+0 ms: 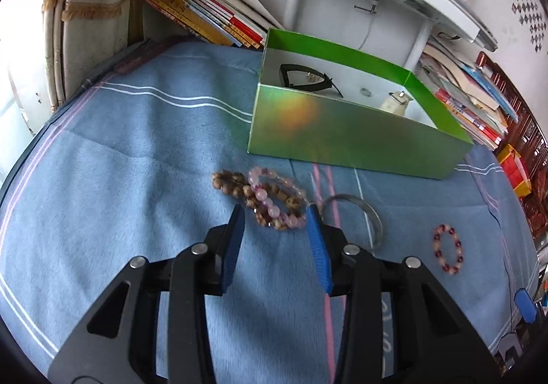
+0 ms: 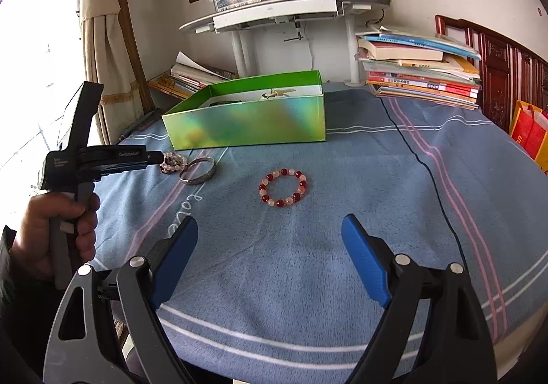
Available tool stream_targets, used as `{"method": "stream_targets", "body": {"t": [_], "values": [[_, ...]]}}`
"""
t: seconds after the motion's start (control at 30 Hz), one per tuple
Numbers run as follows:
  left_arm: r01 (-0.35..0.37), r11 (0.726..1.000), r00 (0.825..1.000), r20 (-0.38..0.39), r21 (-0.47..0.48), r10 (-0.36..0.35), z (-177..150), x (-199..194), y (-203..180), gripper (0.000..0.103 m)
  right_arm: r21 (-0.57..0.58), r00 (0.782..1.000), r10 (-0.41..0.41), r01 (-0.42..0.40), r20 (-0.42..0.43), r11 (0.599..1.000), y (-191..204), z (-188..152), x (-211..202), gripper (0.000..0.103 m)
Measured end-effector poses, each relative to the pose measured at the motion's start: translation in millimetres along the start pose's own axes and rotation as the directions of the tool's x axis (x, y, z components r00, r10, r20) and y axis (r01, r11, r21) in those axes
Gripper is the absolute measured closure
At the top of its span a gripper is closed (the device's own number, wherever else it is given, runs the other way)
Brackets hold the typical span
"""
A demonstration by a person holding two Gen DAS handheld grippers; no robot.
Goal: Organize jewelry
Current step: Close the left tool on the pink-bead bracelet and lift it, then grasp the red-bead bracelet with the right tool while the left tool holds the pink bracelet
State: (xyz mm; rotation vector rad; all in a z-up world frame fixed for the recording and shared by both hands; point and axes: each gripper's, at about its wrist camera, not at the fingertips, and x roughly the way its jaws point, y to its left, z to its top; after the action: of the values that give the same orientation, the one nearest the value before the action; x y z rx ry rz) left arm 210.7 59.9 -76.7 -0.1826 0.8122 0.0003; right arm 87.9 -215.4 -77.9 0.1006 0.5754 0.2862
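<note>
On the blue cloth, a brown wooden-bead bracelet (image 1: pixel 227 180) and a pink bead bracelet (image 1: pixel 274 189) lie tangled together. My left gripper (image 1: pixel 276 216) is open, its blue pads flanking the near end of that pile without clearly pressing it. To their right lies a silver bangle (image 1: pixel 370 216), and further right a red-and-pale bead bracelet (image 1: pixel 447 229). That same bracelet (image 2: pixel 283 171) lies ahead of my right gripper (image 2: pixel 270 230), which is wide open and holds nothing. Behind stands the green box (image 1: pixel 342 134), holding a black hair band (image 1: pixel 291 71) and a small white item (image 1: pixel 394 103).
Books are stacked (image 2: pixel 421 82) at the back right, and more lean (image 1: pixel 219 17) at the back left. A white shelf (image 2: pixel 284 11) stands behind the box. A thin black cable (image 2: pixel 424 161) crosses the cloth. A person's hand (image 2: pixel 51 223) holds the left gripper's handle.
</note>
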Motion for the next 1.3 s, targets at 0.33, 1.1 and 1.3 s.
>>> {"method": "stream_targets", "body": {"t": [0.33, 1.1, 1.3], "values": [[-0.014, 1.0, 0.999, -0.031, 0.01, 0.015, 12.7, 26.9, -2.5, 0.092, -0.013, 0.999, -0.009, 0.008, -0.04, 1.0, -2.7, 15.8, 22.8, 0.019], [0.093, 0.99, 0.964, 0.239, 0.109, -0.117, -9.5, -99.7, 5.1, 0.096, -0.156, 0.958, -0.094, 0.053, -0.269, 0.986, 10.4, 48.0, 120.1, 0.053], [0.1, 0.99, 0.966, 0.228, 0.097, -0.12, -18.6, -105.5, 13.6, 0.096, -0.205, 0.95, -0.079, 0.016, -0.302, 0.979, 25.6, 45.8, 126.5, 0.086]]}}
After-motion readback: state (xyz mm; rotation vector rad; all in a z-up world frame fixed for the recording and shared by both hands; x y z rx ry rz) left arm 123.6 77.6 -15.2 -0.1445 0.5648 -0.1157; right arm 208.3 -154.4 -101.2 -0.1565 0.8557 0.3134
